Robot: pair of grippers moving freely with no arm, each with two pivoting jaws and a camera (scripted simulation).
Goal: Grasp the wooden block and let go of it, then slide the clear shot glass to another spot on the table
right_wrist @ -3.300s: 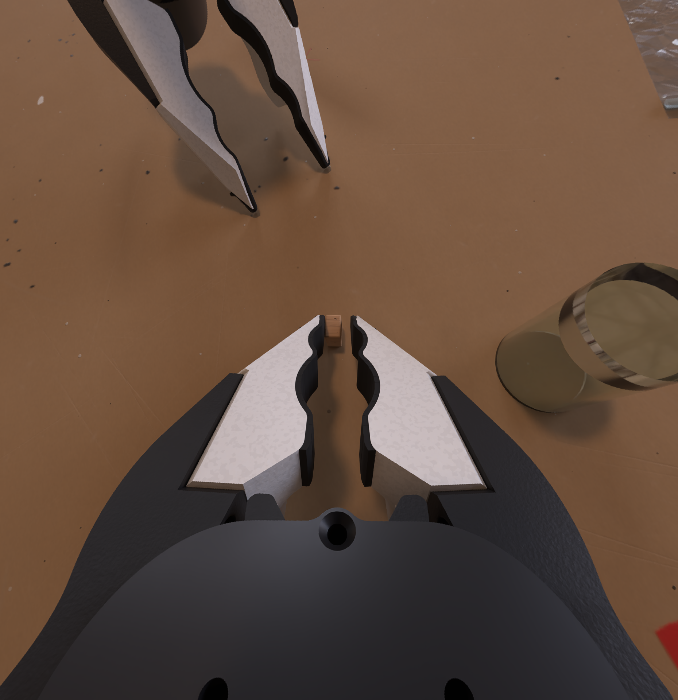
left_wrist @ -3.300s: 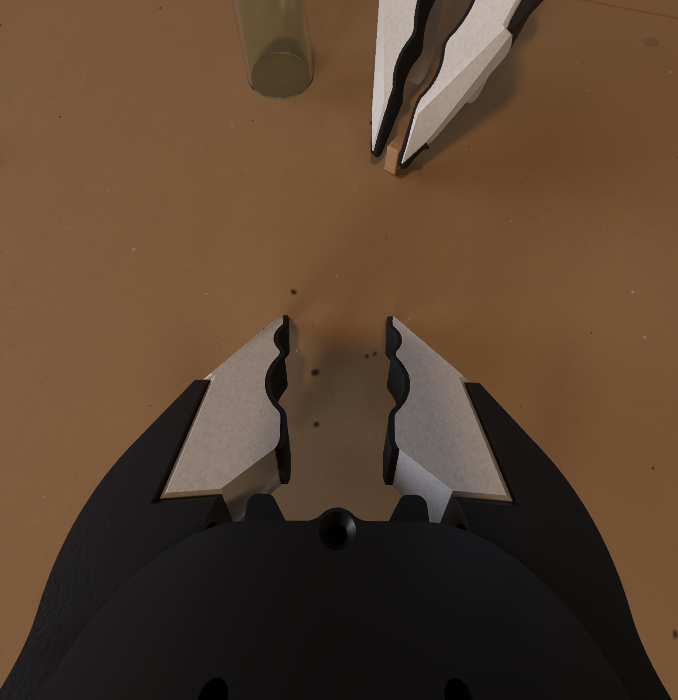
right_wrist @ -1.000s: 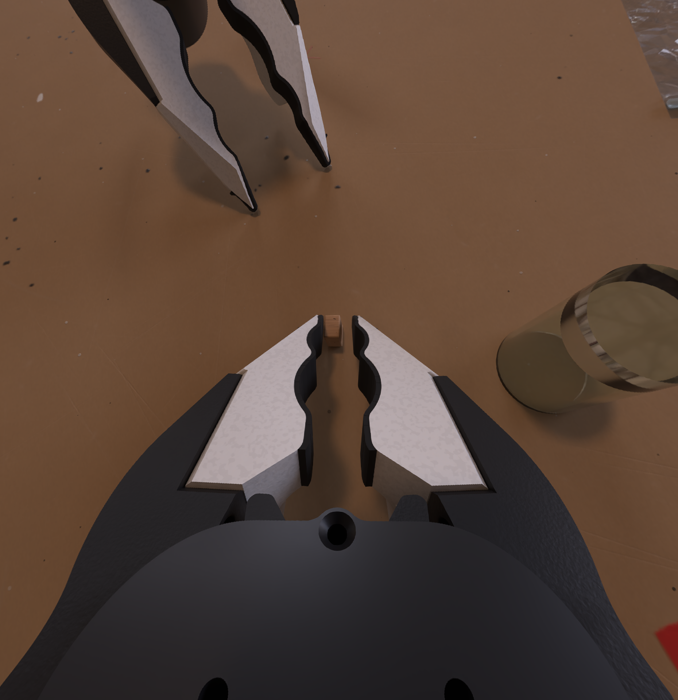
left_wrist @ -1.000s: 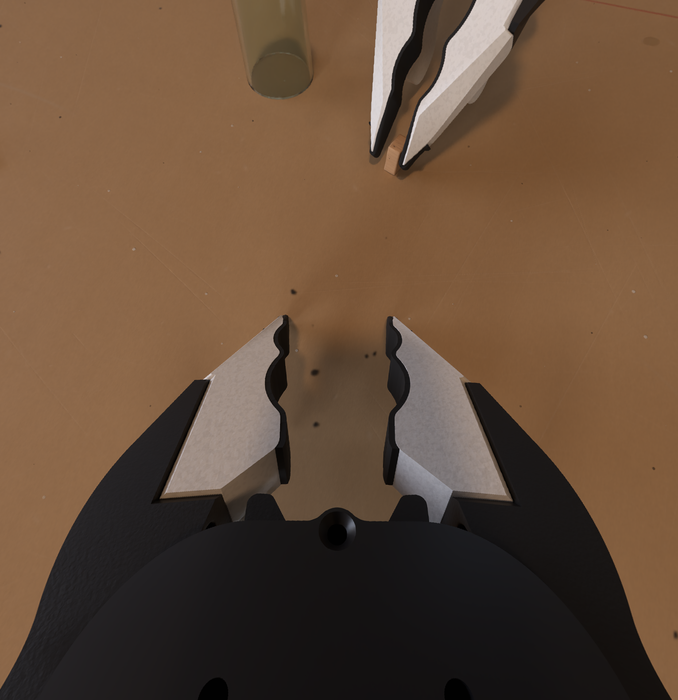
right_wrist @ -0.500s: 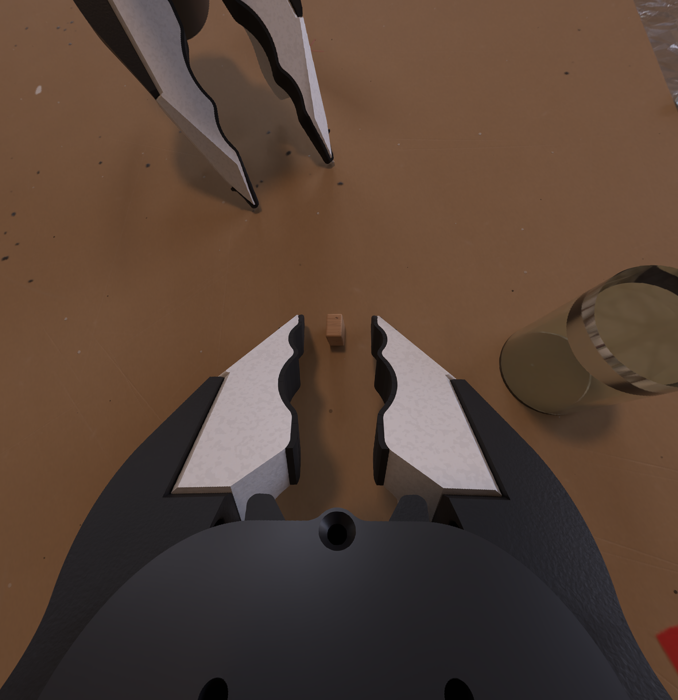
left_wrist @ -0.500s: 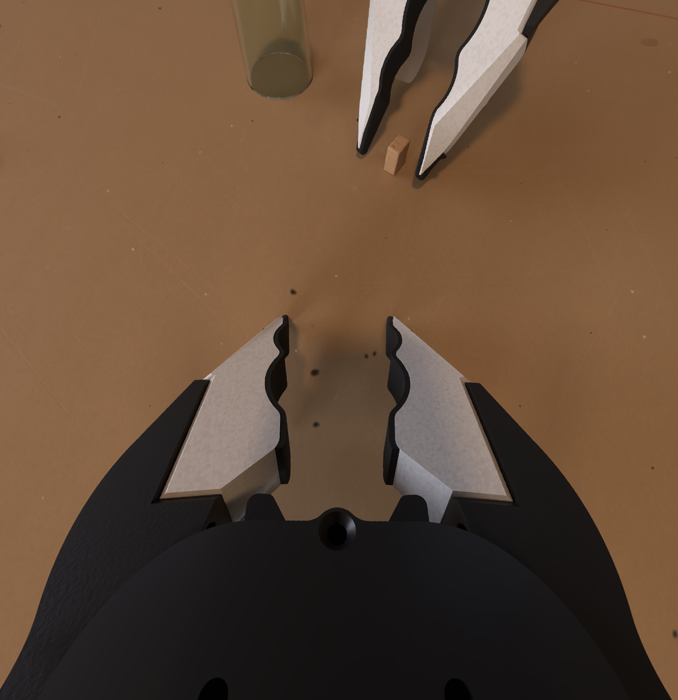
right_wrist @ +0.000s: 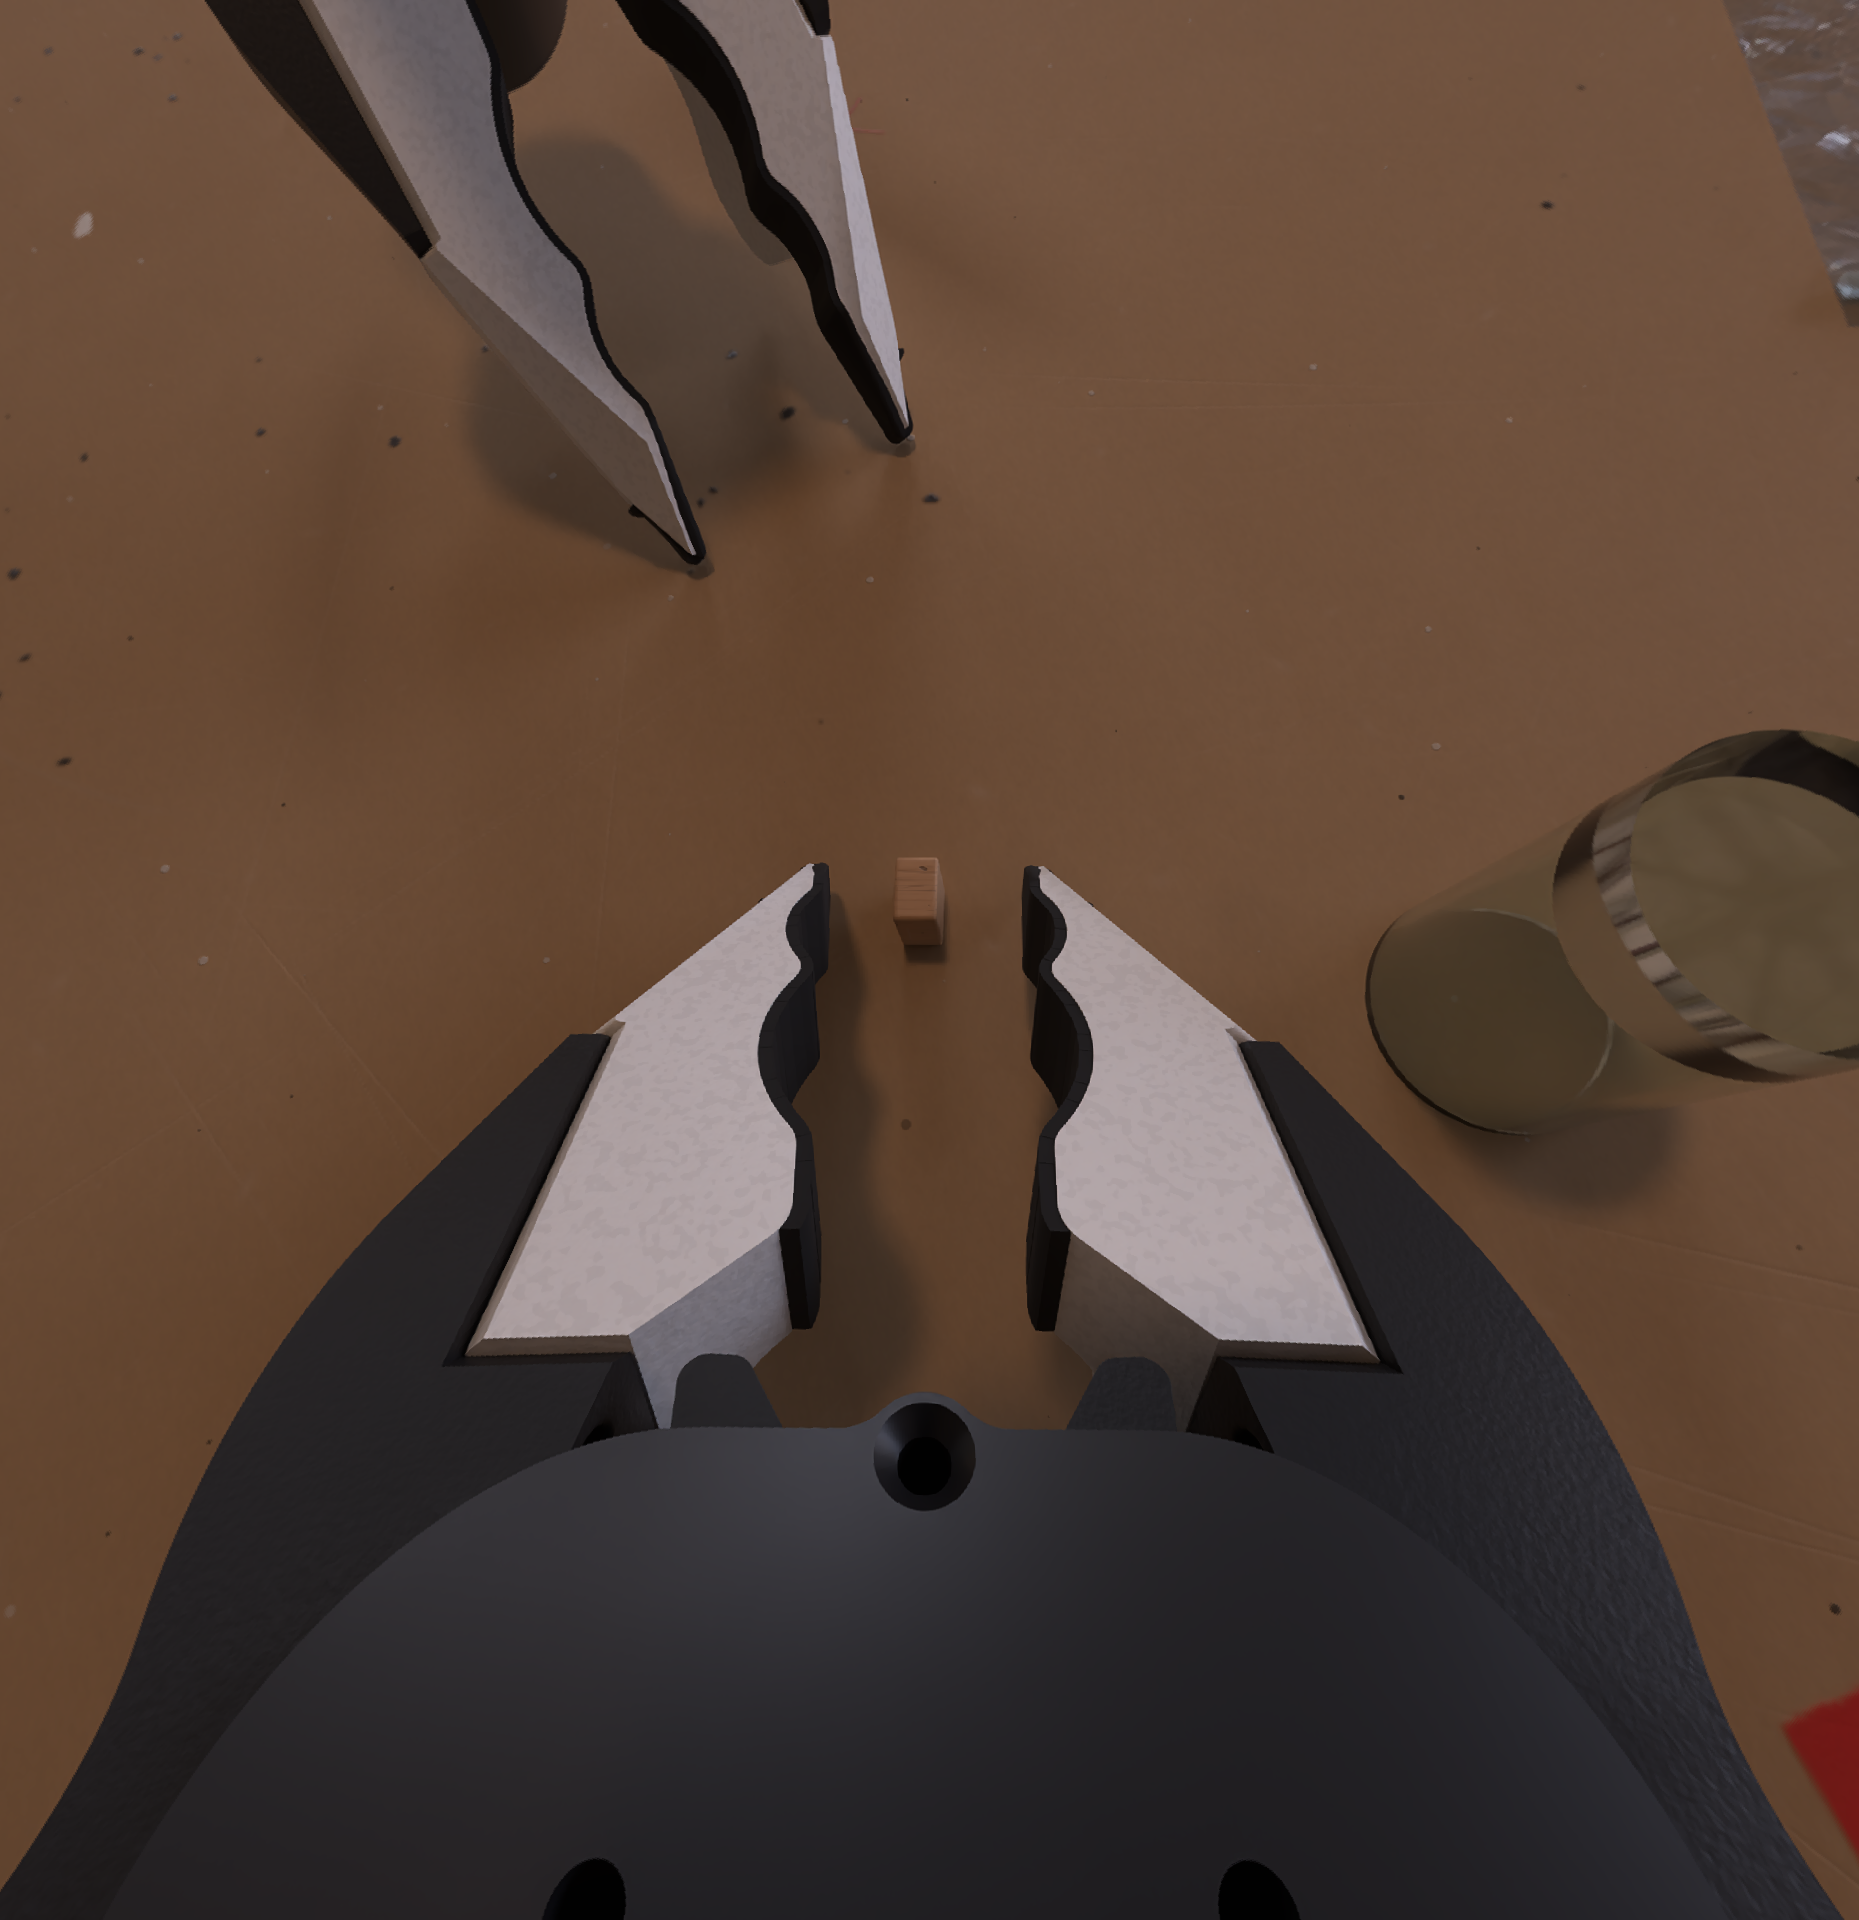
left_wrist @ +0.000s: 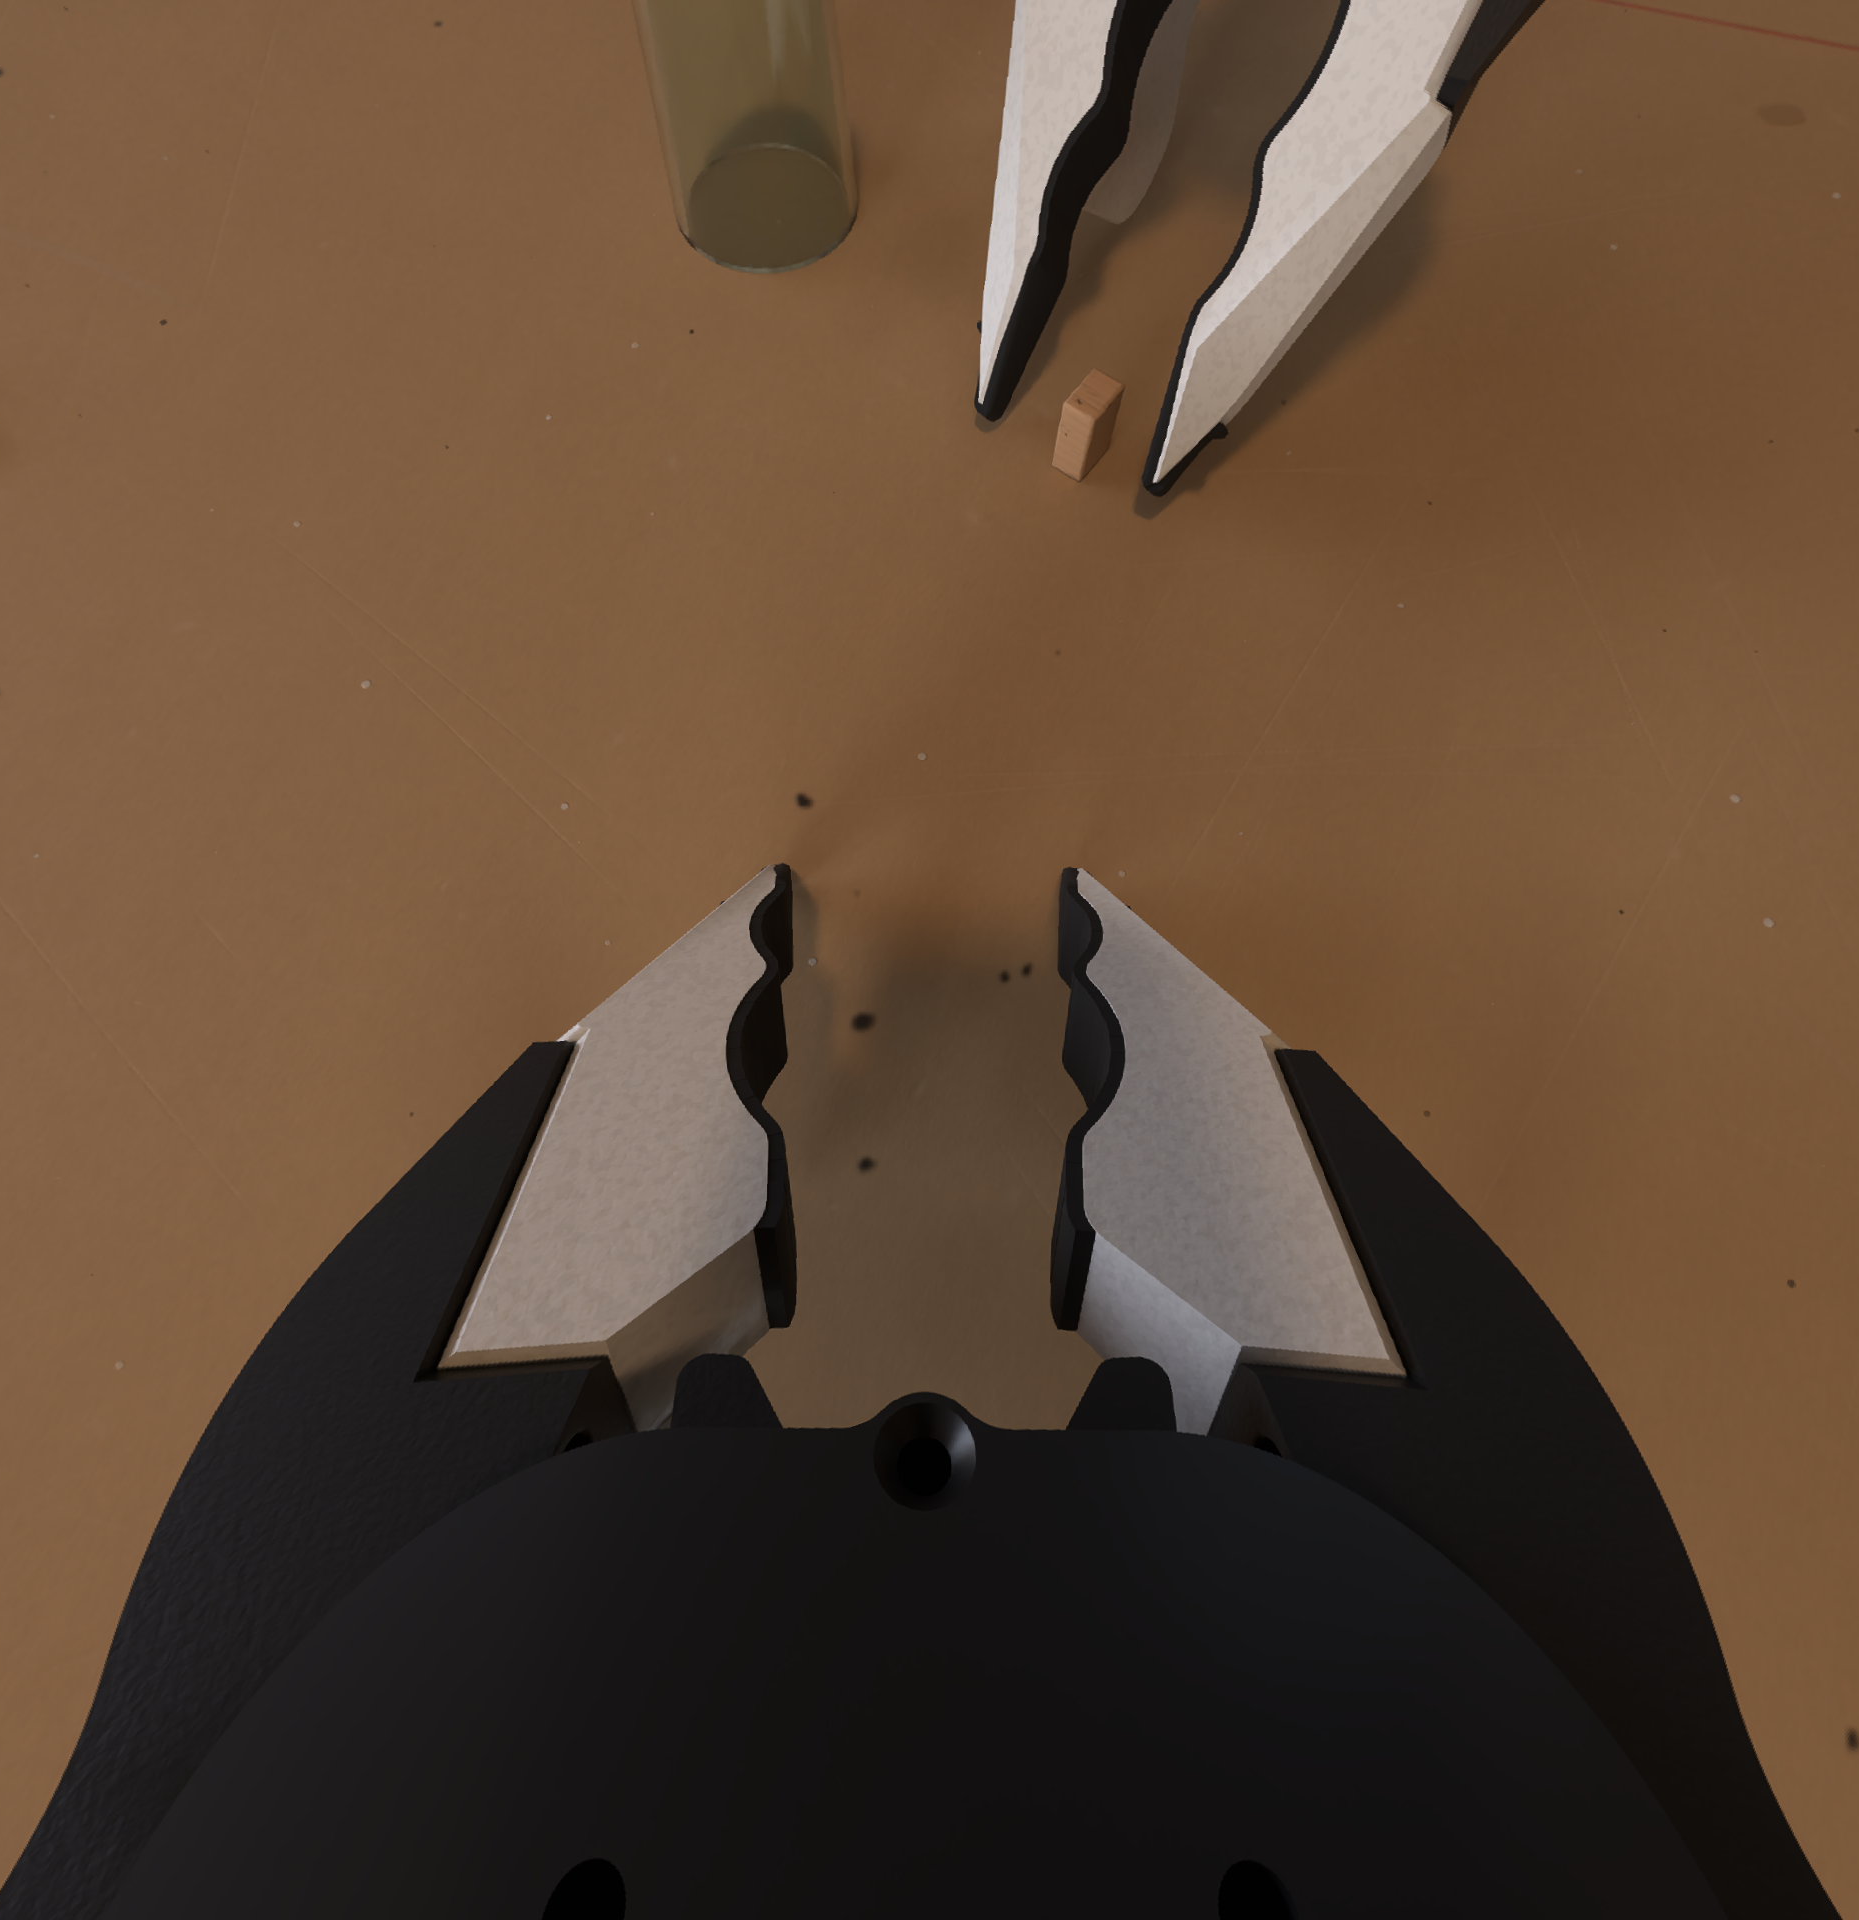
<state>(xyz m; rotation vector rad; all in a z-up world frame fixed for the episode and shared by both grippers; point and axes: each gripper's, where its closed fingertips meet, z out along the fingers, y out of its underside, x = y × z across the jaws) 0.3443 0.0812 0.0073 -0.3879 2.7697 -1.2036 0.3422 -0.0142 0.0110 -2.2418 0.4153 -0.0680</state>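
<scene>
Our right gripper (right_wrist: pixel 923 868) has just spread its fingers off the wooden block (right_wrist: pixel 918 902), which stands free on the table (right_wrist: pixel 1216 520) between them. Release looks done. Our left gripper (left_wrist: pixel 923 871) is spread, empty. Next we slide the shot glass (right_wrist: pixel 1631 935), right of the block.

Matt wooden block (right_wrist: pixel 919 900), clear glossy shot glass (right_wrist: pixel 1631 956), smooth brown table (right_wrist: pixel 1268 520)
</scene>
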